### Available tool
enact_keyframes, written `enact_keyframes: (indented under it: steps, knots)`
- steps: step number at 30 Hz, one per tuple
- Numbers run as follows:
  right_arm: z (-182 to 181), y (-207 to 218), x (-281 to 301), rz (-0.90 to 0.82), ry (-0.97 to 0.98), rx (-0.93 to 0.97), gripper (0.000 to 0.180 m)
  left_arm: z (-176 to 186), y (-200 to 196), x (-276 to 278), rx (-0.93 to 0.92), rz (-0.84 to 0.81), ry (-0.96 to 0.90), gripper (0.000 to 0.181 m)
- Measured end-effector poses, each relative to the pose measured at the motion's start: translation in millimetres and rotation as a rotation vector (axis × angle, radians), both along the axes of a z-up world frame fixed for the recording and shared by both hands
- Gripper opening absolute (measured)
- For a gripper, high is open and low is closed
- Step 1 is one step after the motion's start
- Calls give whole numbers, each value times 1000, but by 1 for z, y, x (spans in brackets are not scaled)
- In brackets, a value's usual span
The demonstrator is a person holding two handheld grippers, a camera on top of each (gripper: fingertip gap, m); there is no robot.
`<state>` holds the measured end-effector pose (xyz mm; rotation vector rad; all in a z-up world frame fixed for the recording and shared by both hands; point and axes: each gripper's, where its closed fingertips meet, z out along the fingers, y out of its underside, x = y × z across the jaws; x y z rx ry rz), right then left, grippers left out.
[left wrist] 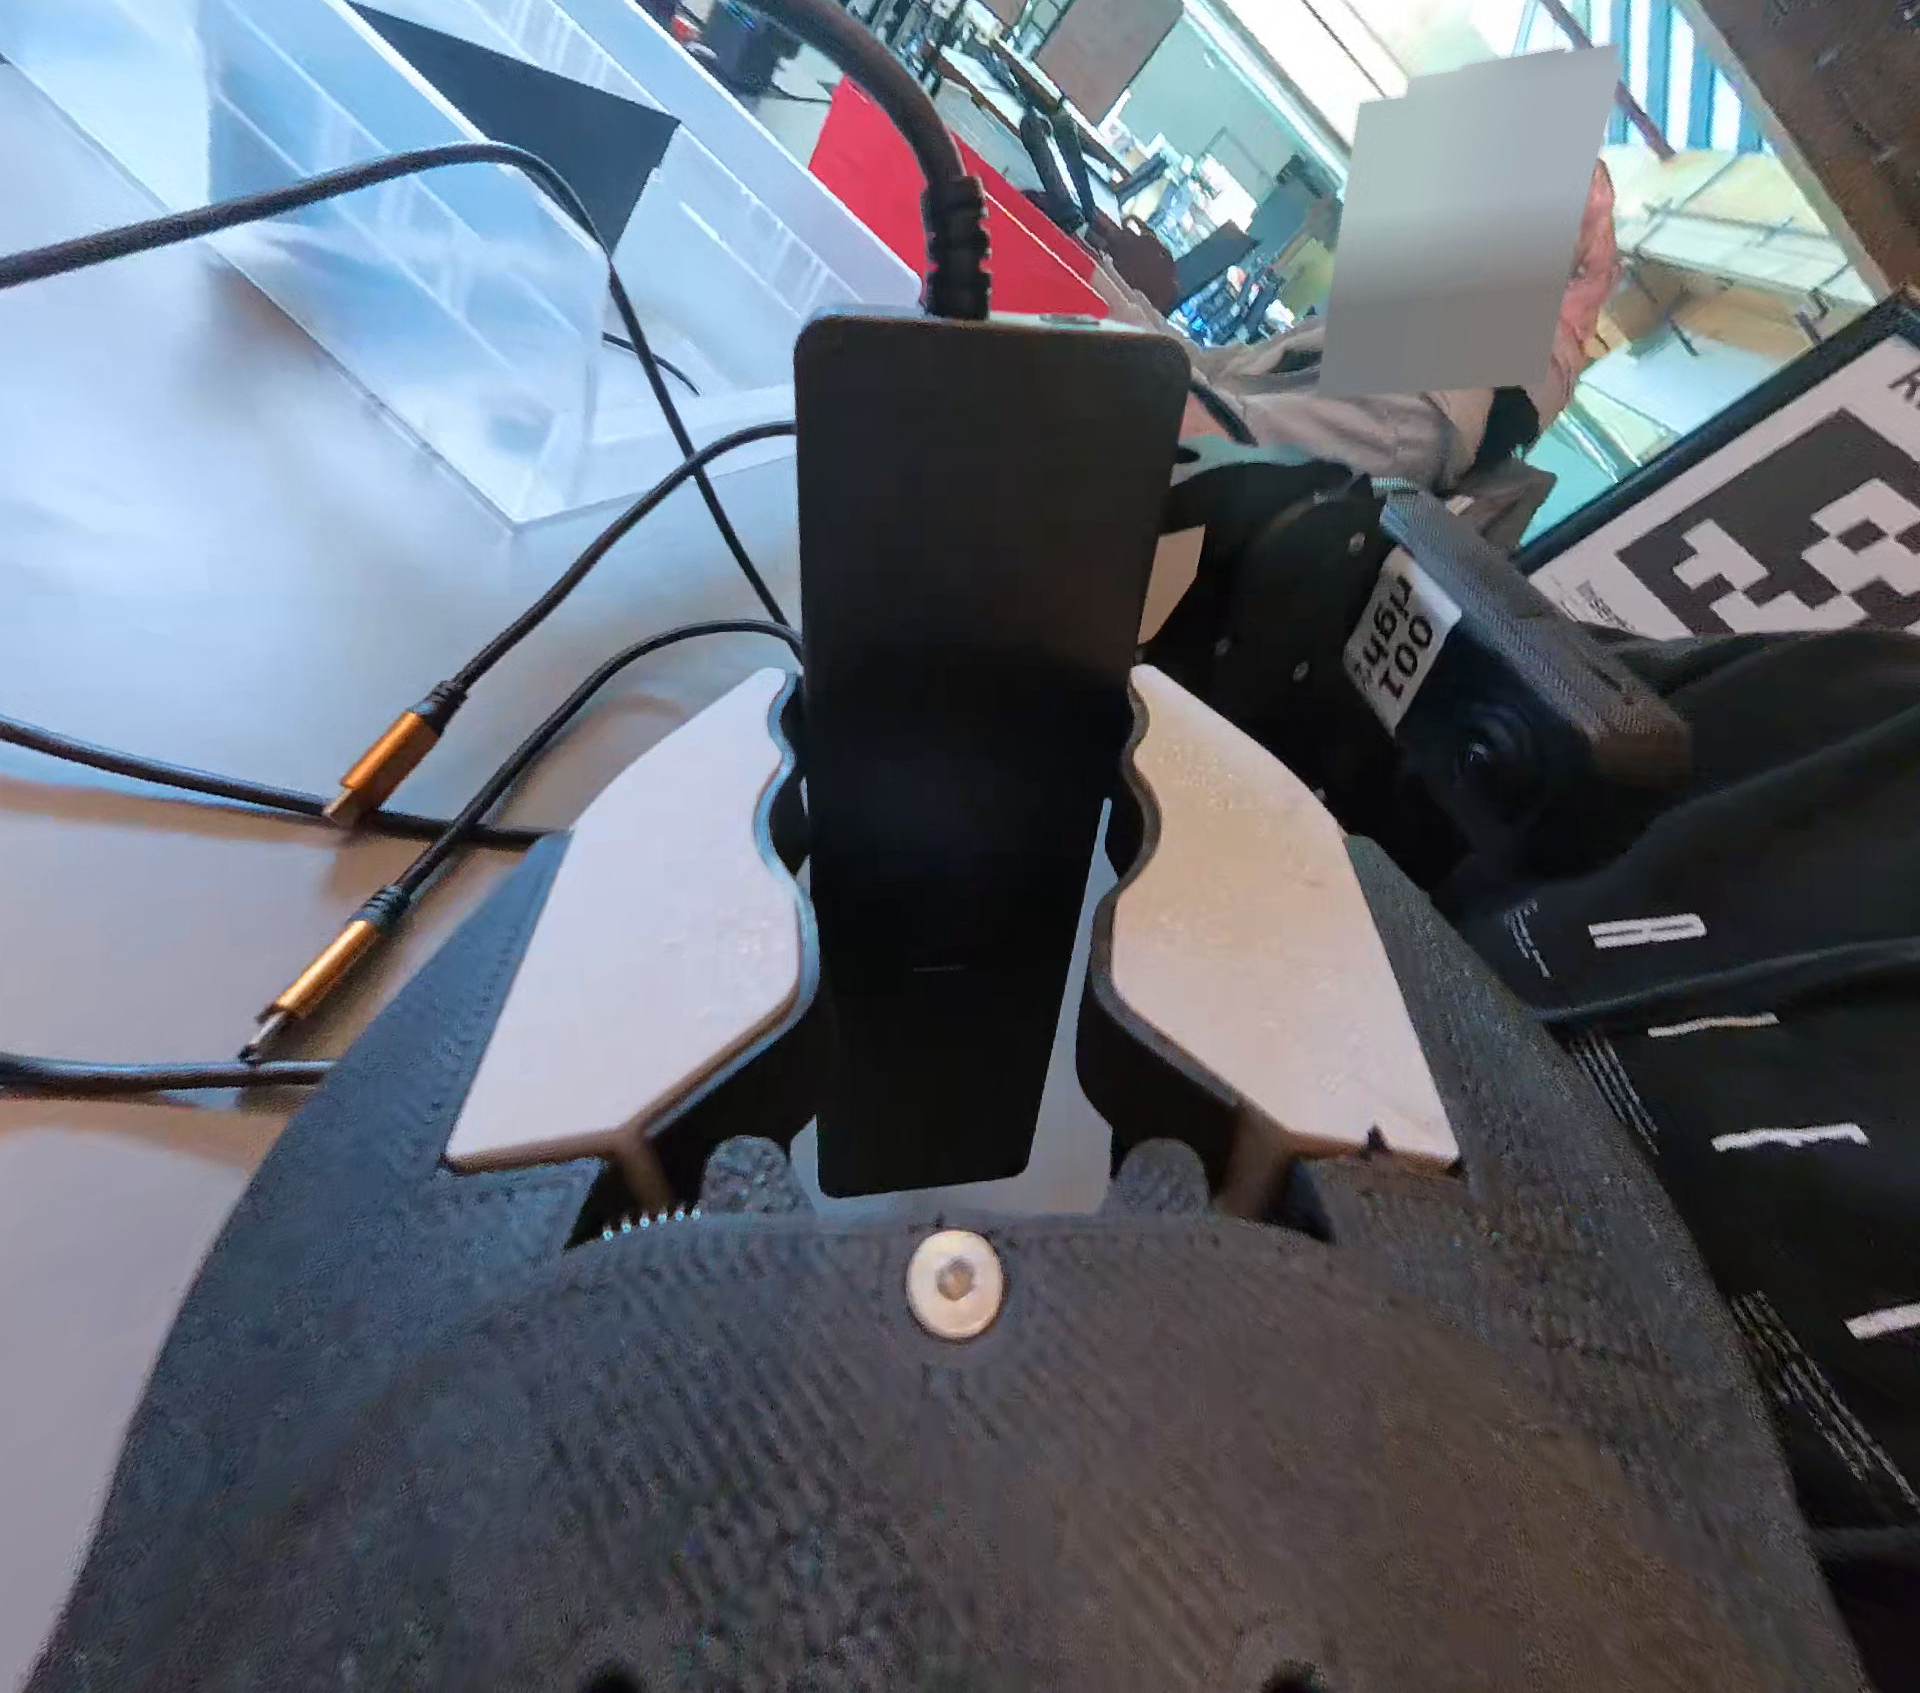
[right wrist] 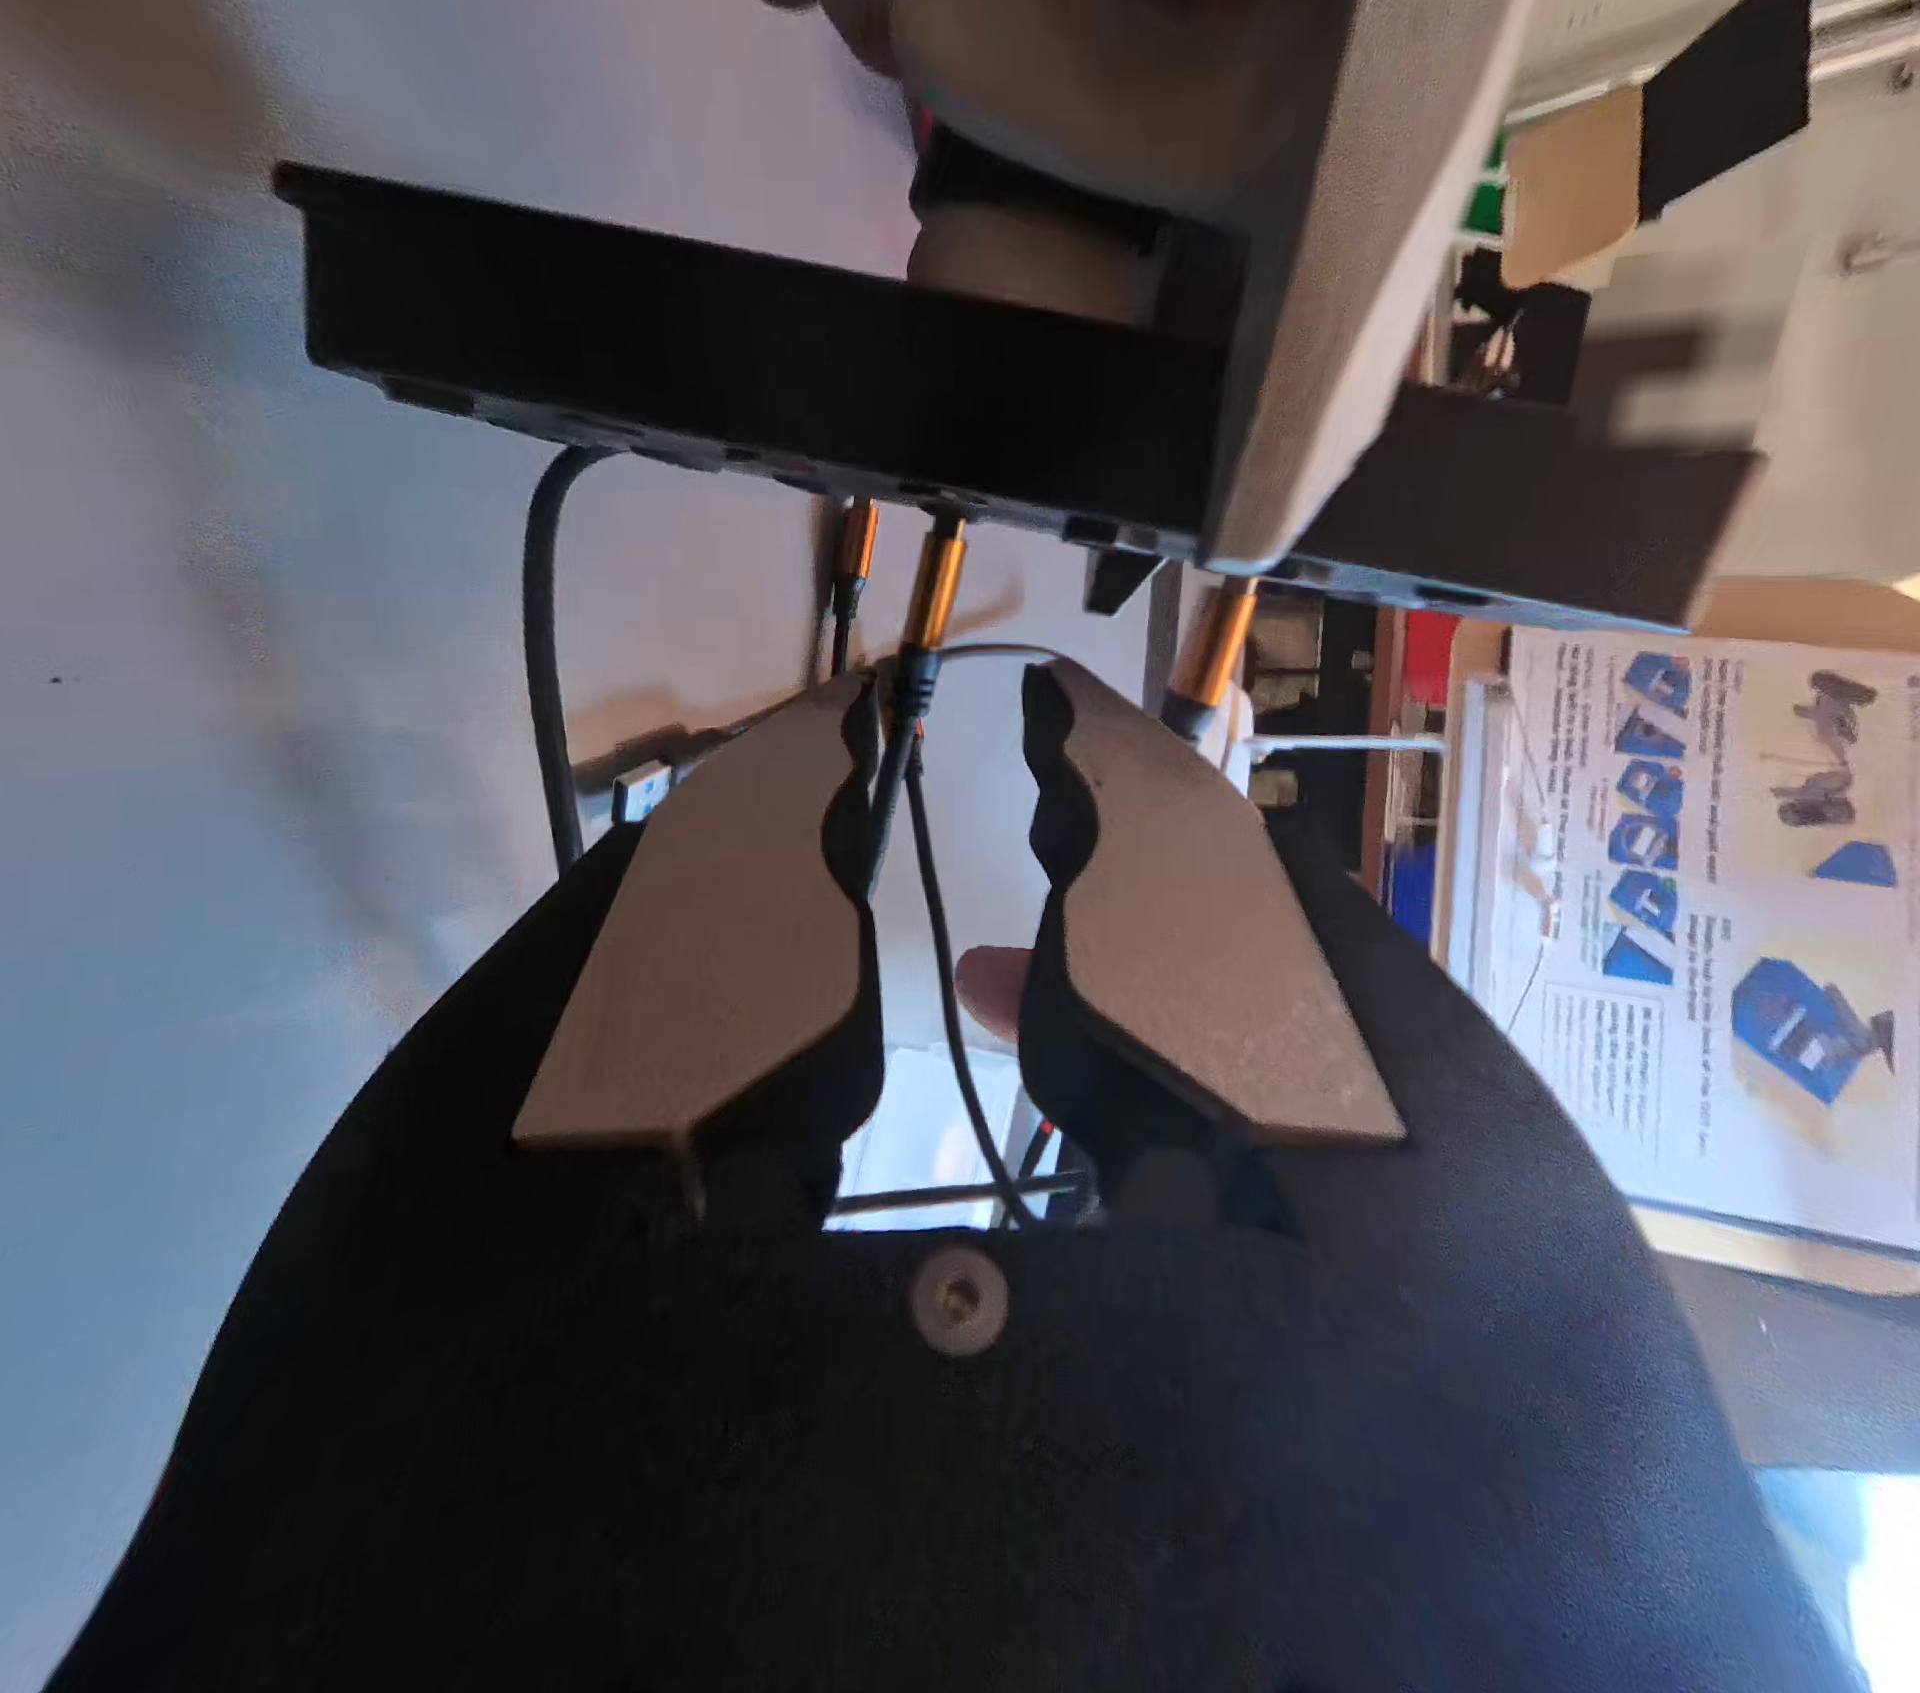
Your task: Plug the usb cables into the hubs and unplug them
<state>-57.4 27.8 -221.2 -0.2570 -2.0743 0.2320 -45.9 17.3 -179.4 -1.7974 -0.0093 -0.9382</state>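
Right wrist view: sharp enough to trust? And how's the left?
Right wrist view: motion-blurred, hub edges and orange plugs smeared, right gripper fingers in shade. Left wrist view: sharper, hub underexposed to near black, windows blown out, strong fisheye bending at the edges.

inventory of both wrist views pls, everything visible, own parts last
USB hub: 1, black, lifted off the table, clamped in the left gripper; thick black cord leaves its far end.
Loose USB-C plugs: 2, orange metal shells on thin black cables, lying on the tan table, left wrist view.
Plugs at the hub's edge: 3 orange ones, right wrist view; how far they are seated is unclear.
Clear acrylic stand: 1, on the table behind the cables.
Fiducial marker board: 1, black and white, right edge.
Illustrated sheet: 1, white with blue pictures, right side.
Left gripper: shut on the hub.
Right gripper: open, cable between its fingers.
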Motion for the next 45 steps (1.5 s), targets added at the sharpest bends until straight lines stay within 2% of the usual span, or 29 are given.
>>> enact_keyframes:
  steps: [4,6,7,9,12,14,16,18,22,24,26,30,40,45]
  knots:
    - [-8,-6,-7,-39,9,-49,26,-8,4,-3,-3,49,59,56]
    - [-9,-5,-12,-58,61,7,19,-7,4,0,0,47,0,56]
    - [-10,-8,-14,-47,81,20,11,-6,5,1,5,55,-22,56]
    - [-11,-7,-15,-64,98,28,8,-7,5,0,9,76,-24,56]
    - [-10,0,-15,-81,90,40,7,-11,3,1,14,78,81,59]
    - [-6,1,-14,-76,111,49,7,-18,3,8,1,66,184,73]
    - [-5,-3,-13,-65,102,43,7,-27,8,10,2,90,289,62]
    - [-5,-3,-14,-64,125,71,7,-27,7,10,7,82,339,62]
    - [-7,6,-19,-108,91,24,7,-30,6,-1,-60,103,320,58]
    - [-16,37,-20,-187,58,79,7,-24,0,-25,-62,175,283,58]
    - [-16,52,-13,-201,53,18,7,-14,-11,-52,-45,230,221,58]
    - [13,57,-9,-236,61,-138,7,-10,-20,-83,-26,328,186,58]
    - [58,72,3,-282,108,-299,7,-28,-16,-100,-77,421,238,56]
    - [100,87,8,-299,176,-394,7,-30,-16,-109,-80,461,220,56]
